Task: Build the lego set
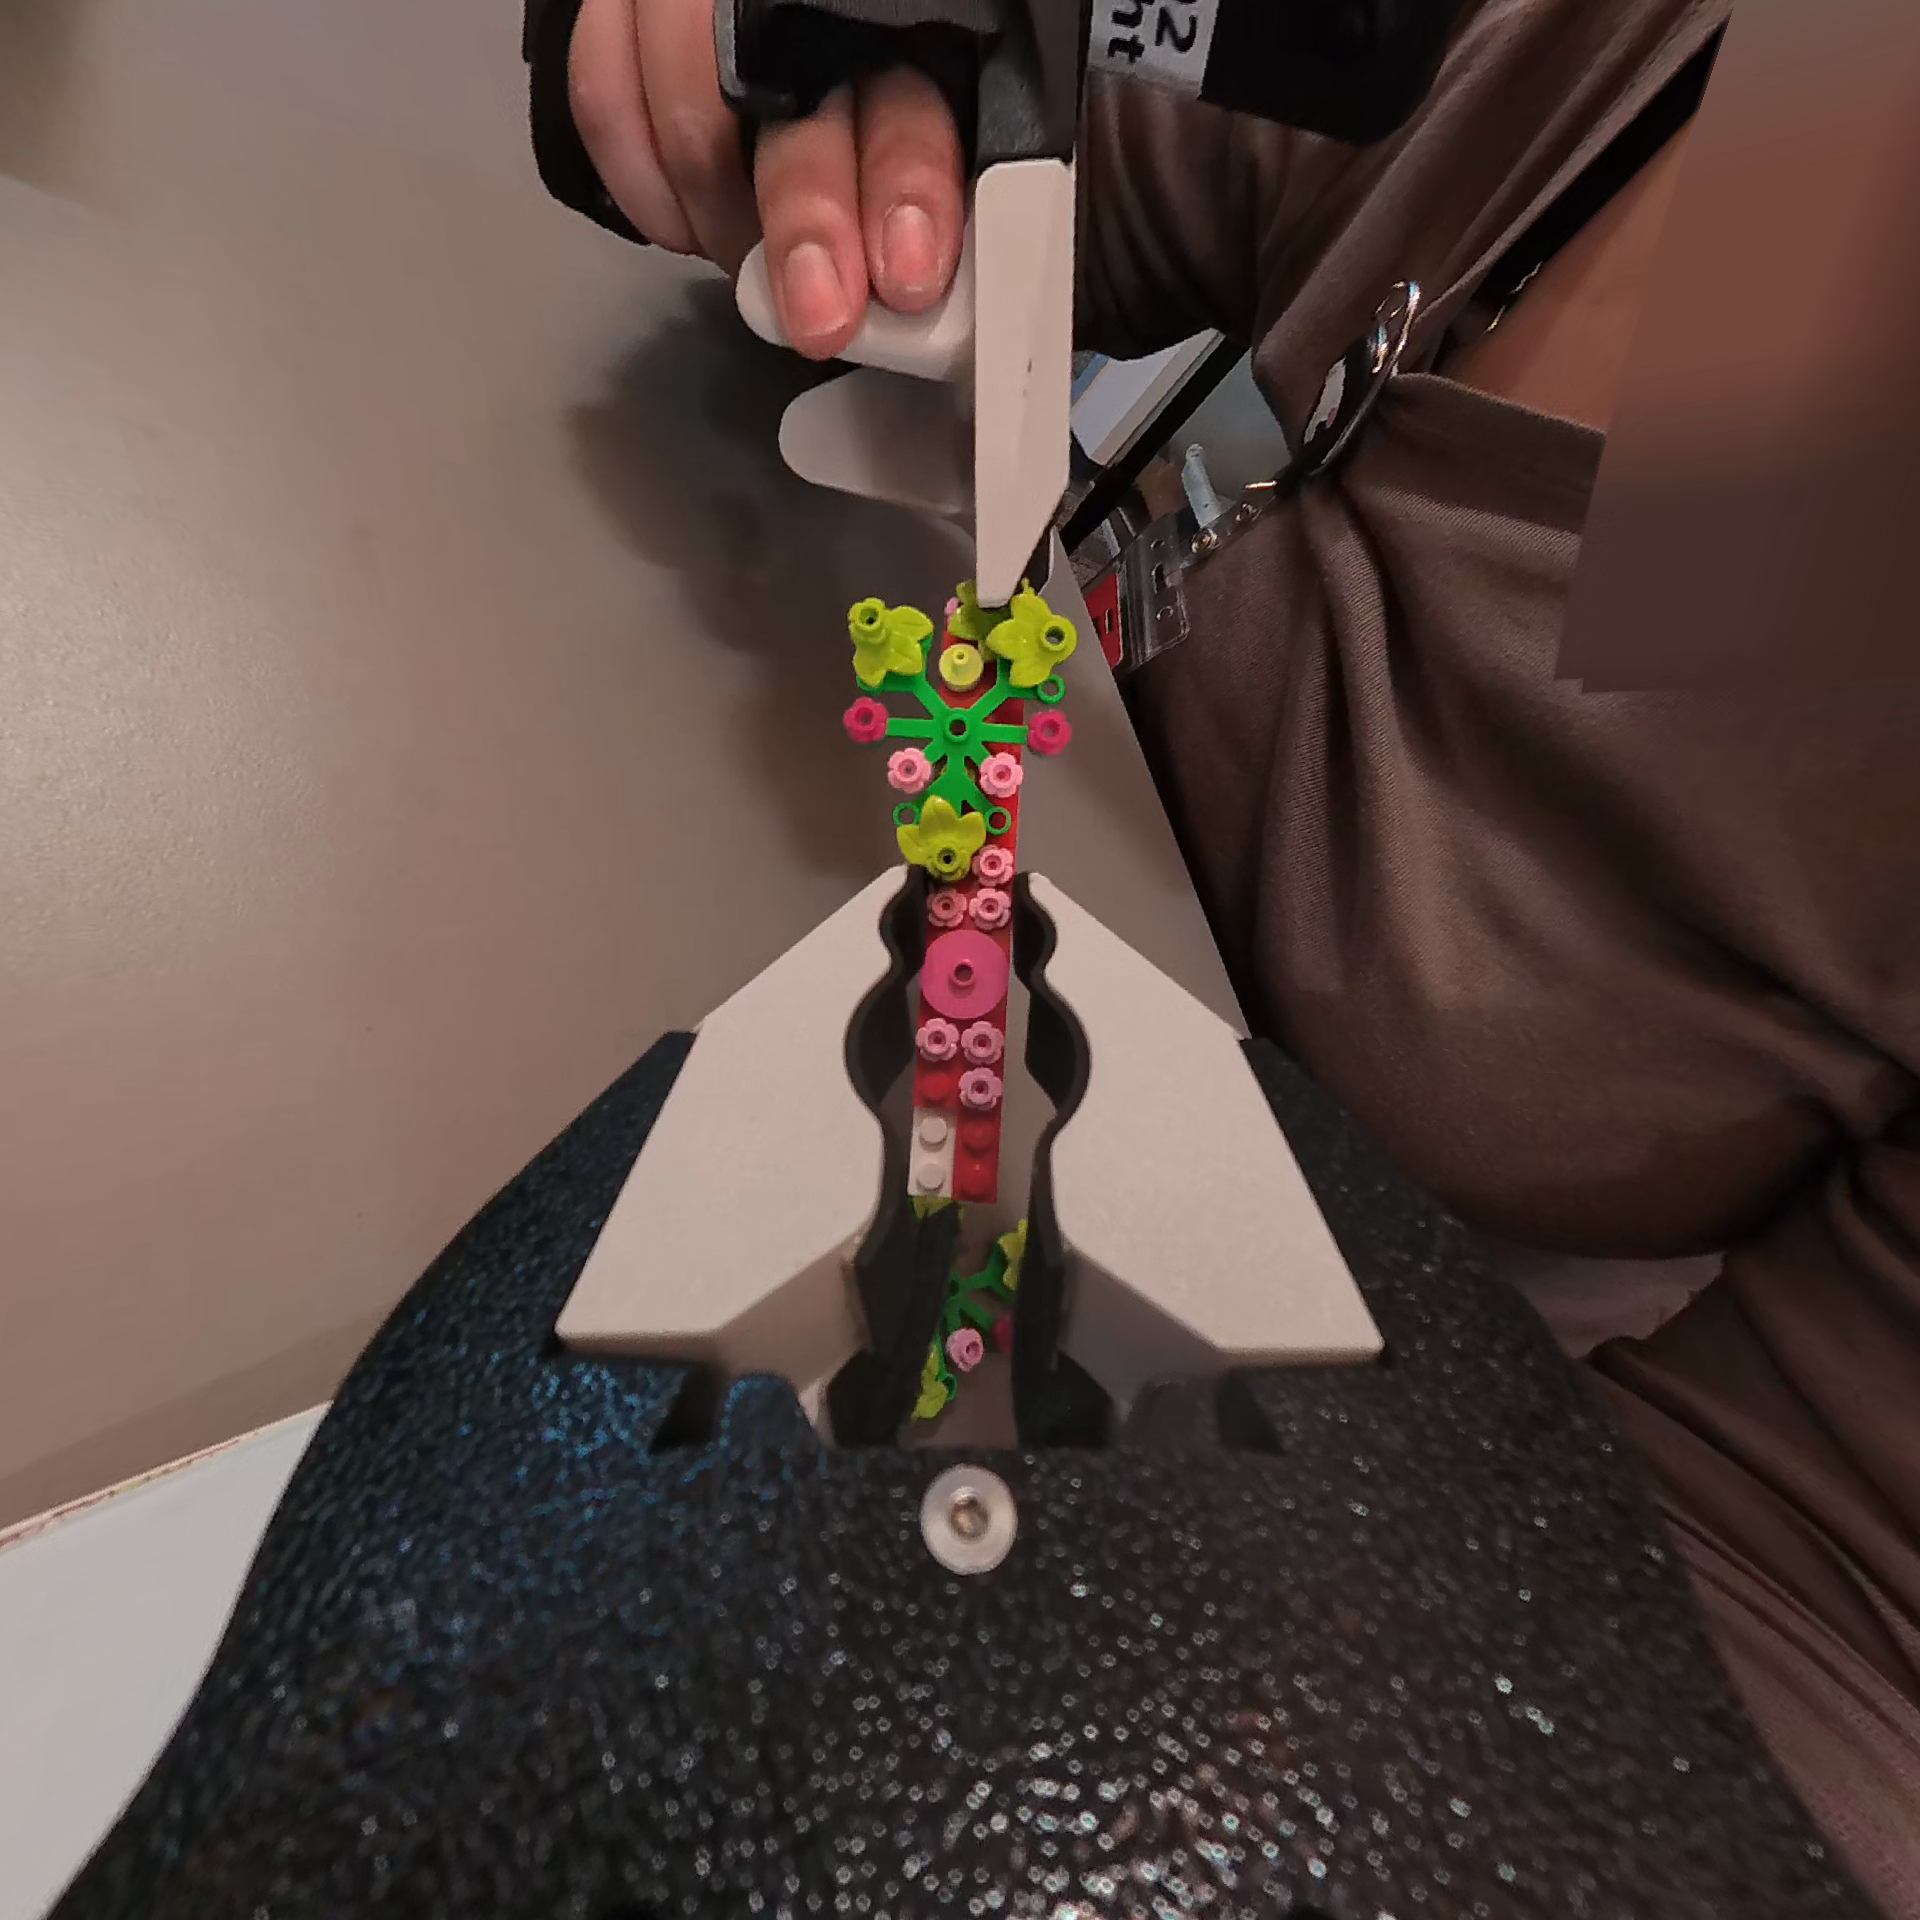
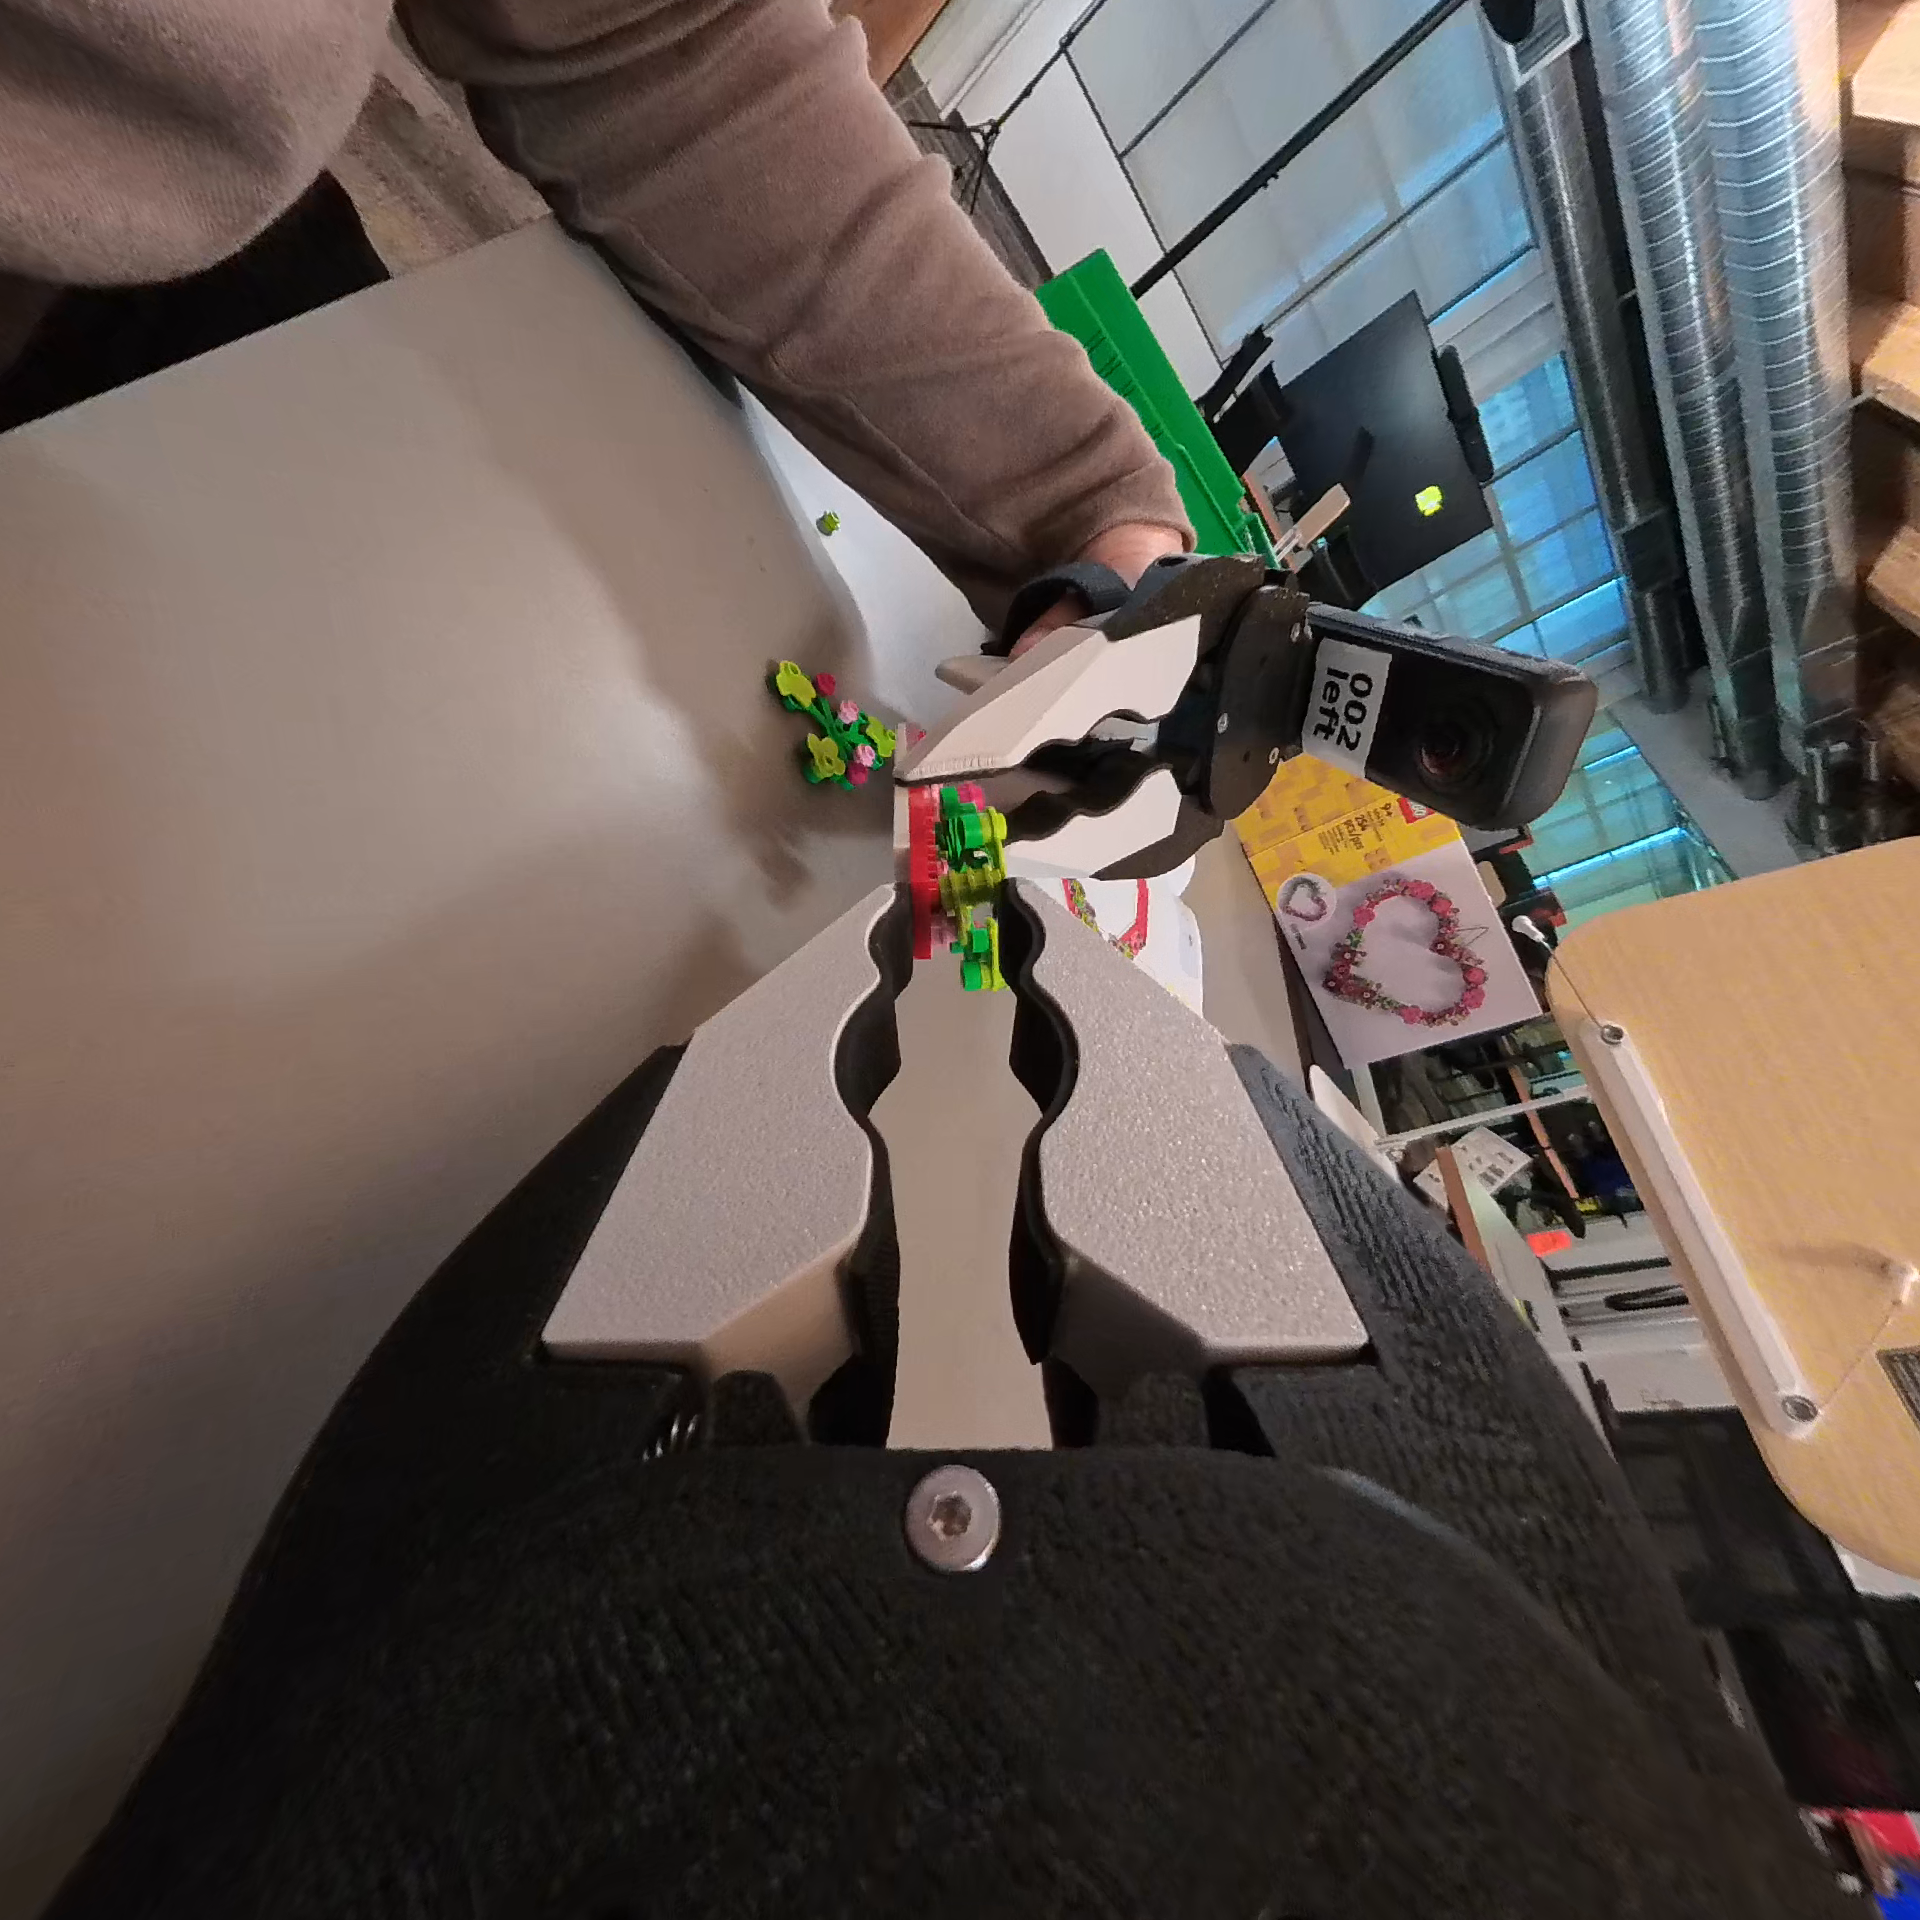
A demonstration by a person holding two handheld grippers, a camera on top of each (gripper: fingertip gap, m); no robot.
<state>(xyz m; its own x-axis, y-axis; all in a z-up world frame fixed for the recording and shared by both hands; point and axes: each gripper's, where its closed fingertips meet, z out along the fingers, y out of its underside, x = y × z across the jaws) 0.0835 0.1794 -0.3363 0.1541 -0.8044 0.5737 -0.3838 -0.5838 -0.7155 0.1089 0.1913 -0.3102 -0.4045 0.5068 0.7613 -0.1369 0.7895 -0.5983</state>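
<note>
Two handheld claws are meeting over a pale tabletop (image 2: 364, 675). To the left of the claws, a small loose flower sprig (image 2: 831, 727) is lying on the table, waiting to be added. The left claw (image 1: 961, 894) is gripping a long red strip (image 1: 961, 1029) already studded with pink flowers and green leaves. The right claw (image 2: 951, 914) is pinching the strip's far, leafy end, narrowly closed. Judging by this, decoration is well underway but unfinished. Right of the claws, the set's box (image 2: 1392, 935) is standing.

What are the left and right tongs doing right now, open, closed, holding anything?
Left tongs: closed on the red lego strip with flowers.
Right tongs: closed on the same strip's leafy end.
</note>
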